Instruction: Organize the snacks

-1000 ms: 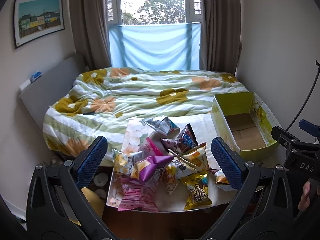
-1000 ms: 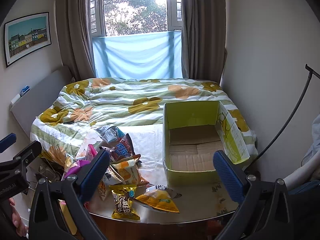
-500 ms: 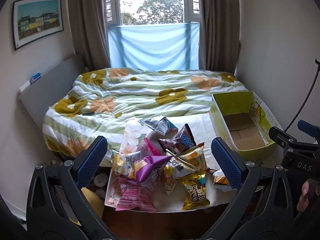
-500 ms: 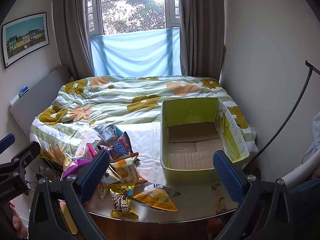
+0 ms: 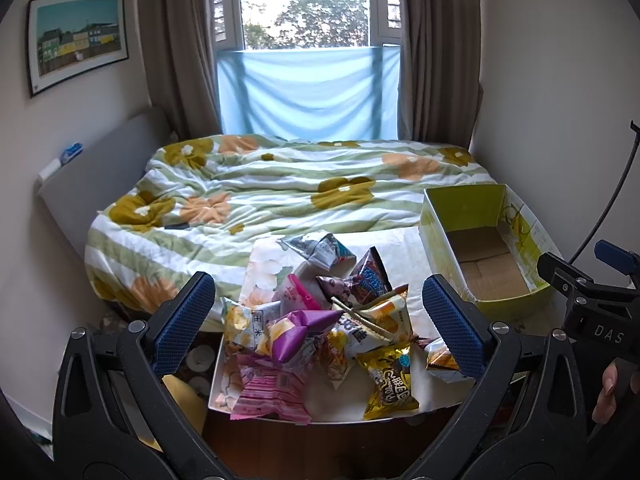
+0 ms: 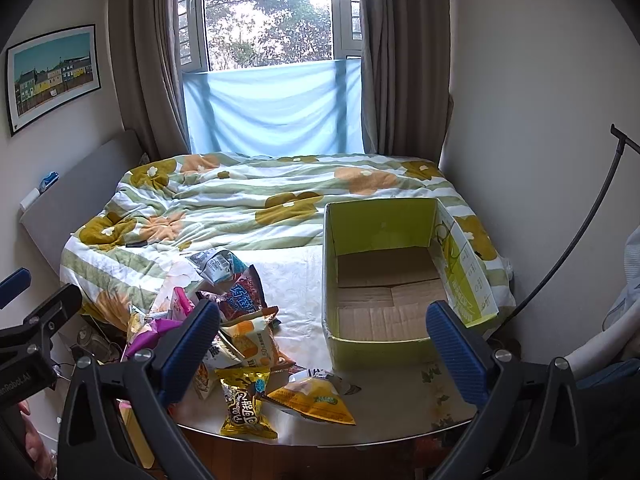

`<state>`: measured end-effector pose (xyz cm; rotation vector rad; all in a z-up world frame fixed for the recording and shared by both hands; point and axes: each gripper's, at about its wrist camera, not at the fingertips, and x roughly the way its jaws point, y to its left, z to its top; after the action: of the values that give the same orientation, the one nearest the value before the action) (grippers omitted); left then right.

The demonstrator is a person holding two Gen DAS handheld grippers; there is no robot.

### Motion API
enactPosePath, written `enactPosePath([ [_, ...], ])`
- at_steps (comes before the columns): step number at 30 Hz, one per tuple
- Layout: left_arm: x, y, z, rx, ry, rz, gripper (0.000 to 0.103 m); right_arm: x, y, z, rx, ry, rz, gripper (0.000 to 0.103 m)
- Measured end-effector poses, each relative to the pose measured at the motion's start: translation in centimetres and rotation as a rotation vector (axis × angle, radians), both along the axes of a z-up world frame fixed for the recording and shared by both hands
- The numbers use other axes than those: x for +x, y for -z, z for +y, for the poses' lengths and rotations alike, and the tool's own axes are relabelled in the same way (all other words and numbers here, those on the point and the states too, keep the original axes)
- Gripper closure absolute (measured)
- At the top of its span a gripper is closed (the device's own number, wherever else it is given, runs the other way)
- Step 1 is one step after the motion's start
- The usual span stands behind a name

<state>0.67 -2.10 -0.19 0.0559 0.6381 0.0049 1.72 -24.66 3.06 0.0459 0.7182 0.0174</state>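
Pink packet (image 5: 266,392) only left-view visible.

Table (image 6: 400,408): snack packets (image 6: 240,344) heaped left, green box (image 6: 384,280) right.

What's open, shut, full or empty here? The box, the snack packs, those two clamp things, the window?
Green box: open on top, empty.
Snack packs: heaped on the table, none in the box.
Left gripper: open, holding nothing.
Right gripper: open, holding nothing.
Curtains: drawn back.
Window: lower part covered by a blue cloth.
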Motion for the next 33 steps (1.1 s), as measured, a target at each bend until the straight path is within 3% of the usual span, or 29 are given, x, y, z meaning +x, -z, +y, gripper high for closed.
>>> enactPosePath([
  [33, 0.16, 0.36, 0.01, -0.008, 0.004, 0.004, 0.0, 0.07, 0.09, 0.23, -0.001, 0.0, 0.005, 0.0],
])
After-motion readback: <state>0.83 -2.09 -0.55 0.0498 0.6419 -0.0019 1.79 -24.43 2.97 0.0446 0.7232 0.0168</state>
